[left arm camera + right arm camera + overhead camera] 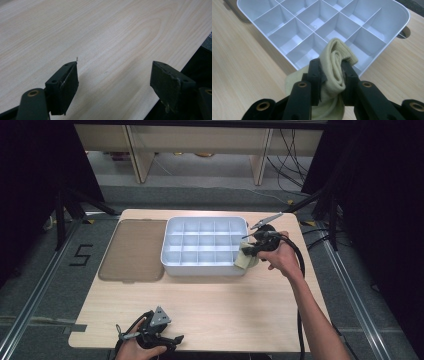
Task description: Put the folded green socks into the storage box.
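A white divided tray (170,245) with several compartments sits at the middle back of the wooden table. My right gripper (248,251) is shut on a rolled cream sock (245,260) just off the tray's near right corner. In the right gripper view the cream sock (335,67) is pinched between both pads, its rolled end over the tray rim (377,58) and its loose end hanging below the jaws. My left gripper (172,340) rests at the table's front left edge. Its jaws (113,82) stand wide open over bare wood with nothing between them.
A flat brown lid (134,249) lies to the left of the tray. The table's front edge (170,90) runs close under the left gripper. A person's right forearm (312,315) crosses the right side of the table, with a black cable (299,265) trailing beside it.
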The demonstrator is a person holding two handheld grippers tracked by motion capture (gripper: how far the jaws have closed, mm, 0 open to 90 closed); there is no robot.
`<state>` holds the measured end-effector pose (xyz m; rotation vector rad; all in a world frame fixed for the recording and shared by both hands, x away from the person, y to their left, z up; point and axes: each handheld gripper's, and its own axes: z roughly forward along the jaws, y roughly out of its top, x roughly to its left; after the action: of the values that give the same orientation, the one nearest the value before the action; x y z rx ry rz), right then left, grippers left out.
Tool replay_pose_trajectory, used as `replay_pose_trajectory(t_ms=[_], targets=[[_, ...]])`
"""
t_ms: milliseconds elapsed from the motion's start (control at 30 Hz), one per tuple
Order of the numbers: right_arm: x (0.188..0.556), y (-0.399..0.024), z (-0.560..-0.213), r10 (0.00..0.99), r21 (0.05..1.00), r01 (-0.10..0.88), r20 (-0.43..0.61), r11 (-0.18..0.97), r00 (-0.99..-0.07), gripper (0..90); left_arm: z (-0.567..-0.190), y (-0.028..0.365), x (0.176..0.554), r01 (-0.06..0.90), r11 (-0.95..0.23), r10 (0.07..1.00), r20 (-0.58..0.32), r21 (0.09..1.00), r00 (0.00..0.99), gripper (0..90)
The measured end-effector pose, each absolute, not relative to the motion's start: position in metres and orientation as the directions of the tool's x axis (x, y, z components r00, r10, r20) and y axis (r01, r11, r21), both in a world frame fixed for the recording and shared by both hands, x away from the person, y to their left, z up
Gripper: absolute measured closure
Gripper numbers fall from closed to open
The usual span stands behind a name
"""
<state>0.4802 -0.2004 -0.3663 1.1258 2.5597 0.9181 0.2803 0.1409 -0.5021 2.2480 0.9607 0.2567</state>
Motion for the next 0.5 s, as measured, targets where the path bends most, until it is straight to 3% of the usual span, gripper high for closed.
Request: replay_pose_trajectory(t_ms=[67,500], targets=[[0.485,-0.201,-0.367,0.713,0.617,0.573,0.026,0.540,-0.700,74.4,-0.502,0.141,0.280,0.568,-0.505,0.700,-0.076,0.650,0.710,22.1],[0.498,-0.196,-0.368,0.737,0.603,0.600,0.029,0.526,-0.675,74.4,-0.502,0.140,0.280,0.566,-0.506,0.698,-0.076,0.651,0.712,22.1]])
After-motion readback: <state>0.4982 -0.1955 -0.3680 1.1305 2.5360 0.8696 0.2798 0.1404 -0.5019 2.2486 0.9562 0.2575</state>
